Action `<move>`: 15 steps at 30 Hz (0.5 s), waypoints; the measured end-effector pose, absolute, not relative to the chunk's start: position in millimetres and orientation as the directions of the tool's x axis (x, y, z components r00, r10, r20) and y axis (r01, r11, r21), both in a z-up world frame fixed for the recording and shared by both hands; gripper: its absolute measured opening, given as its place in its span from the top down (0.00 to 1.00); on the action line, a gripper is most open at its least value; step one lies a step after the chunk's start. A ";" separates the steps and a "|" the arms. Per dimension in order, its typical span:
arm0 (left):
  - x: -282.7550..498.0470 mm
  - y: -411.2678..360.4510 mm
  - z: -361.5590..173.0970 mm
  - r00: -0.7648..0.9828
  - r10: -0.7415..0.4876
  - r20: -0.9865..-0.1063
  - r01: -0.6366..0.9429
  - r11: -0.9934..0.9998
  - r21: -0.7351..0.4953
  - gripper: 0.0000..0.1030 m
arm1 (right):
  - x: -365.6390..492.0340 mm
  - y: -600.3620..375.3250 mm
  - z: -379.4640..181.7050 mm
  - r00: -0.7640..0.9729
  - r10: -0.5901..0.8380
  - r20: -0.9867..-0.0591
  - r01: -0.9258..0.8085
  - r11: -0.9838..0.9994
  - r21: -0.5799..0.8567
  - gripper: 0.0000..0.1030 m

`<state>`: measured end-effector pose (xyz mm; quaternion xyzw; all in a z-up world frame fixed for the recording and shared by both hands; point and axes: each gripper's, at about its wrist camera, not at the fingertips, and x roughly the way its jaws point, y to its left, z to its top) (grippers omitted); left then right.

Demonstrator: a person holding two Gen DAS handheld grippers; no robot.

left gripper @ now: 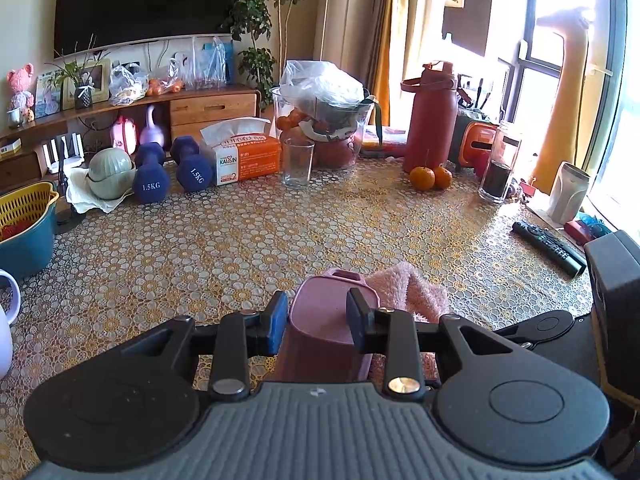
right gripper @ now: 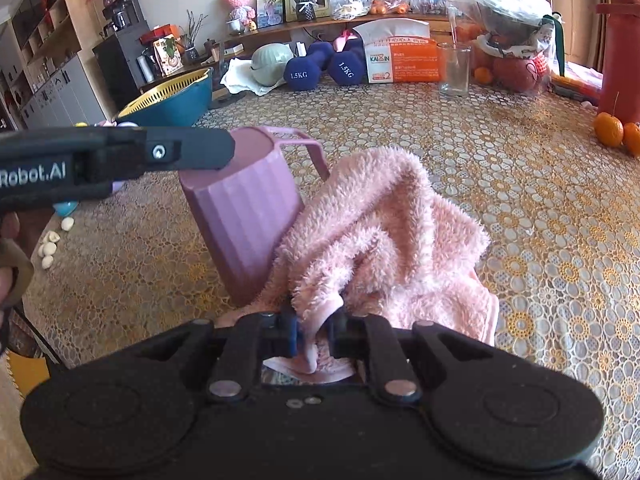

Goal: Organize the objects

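A ribbed pink plastic cup (left gripper: 324,320) with a handle stands on the patterned tablecloth, and my left gripper (left gripper: 318,316) is shut on its rim. The cup (right gripper: 244,216) also shows upright in the right wrist view, with the left gripper's finger (right gripper: 192,150) over its rim. A fluffy pink towel (right gripper: 384,232) lies bunched against the cup's right side. My right gripper (right gripper: 314,332) is shut on a fold of the towel at its near edge. The towel (left gripper: 408,288) shows just right of the cup in the left wrist view.
At the back stand blue dumbbells (left gripper: 168,172), a tissue box (left gripper: 246,158), an empty glass (left gripper: 297,162), a red bottle (left gripper: 430,116) and oranges (left gripper: 430,177). A yellow-and-blue basket (left gripper: 26,228) is at left, a remote (left gripper: 548,246) at right. Small shells (right gripper: 50,246) lie left.
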<state>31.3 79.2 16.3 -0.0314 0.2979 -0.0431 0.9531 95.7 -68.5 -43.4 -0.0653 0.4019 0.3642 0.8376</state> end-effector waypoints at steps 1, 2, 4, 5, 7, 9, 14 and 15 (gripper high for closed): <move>31.6 78.6 17.1 0.817 -0.099 -0.569 0.068 0.995 -0.075 0.70 | 93.1 -68.3 -43.2 0.417 0.551 -0.722 -0.668 0.725 0.167 0.87; 32.0 77.9 18.0 0.814 -0.097 -0.573 0.075 0.995 -0.062 0.70 | 91.1 -68.9 -41.9 0.420 0.548 -0.723 -0.670 0.725 0.160 0.87; 33.4 76.1 20.4 0.807 -0.092 -0.583 0.090 0.995 -0.032 0.70 | 88.6 -73.2 -39.2 0.421 0.551 -0.720 -0.667 0.726 0.166 0.87; 34.4 75.2 21.9 0.802 -0.091 -0.590 0.100 0.995 -0.017 0.70 | 87.9 -76.0 -37.7 0.419 0.557 -0.717 -0.663 0.727 0.177 0.87; 36.3 74.9 25.2 0.786 -0.101 -0.610 0.131 0.991 0.004 0.69 | 87.0 -81.2 -34.0 0.416 0.572 -0.707 -0.661 0.724 0.198 0.87; 37.2 74.8 28.9 0.769 -0.121 -0.627 0.170 0.985 0.018 0.69 | 85.4 -85.2 -31.1 0.420 0.578 -0.700 -0.659 0.724 0.202 0.87; 44.5 76.7 33.4 0.726 -0.141 -0.673 0.234 0.971 0.049 0.41 | 82.9 -91.5 -27.6 0.426 0.591 -0.685 -0.655 0.724 0.217 0.87; 46.8 78.2 33.9 0.714 -0.159 -0.682 0.249 0.968 0.035 0.30 | 82.3 -92.4 -27.3 0.426 0.595 -0.682 -0.654 0.723 0.223 0.87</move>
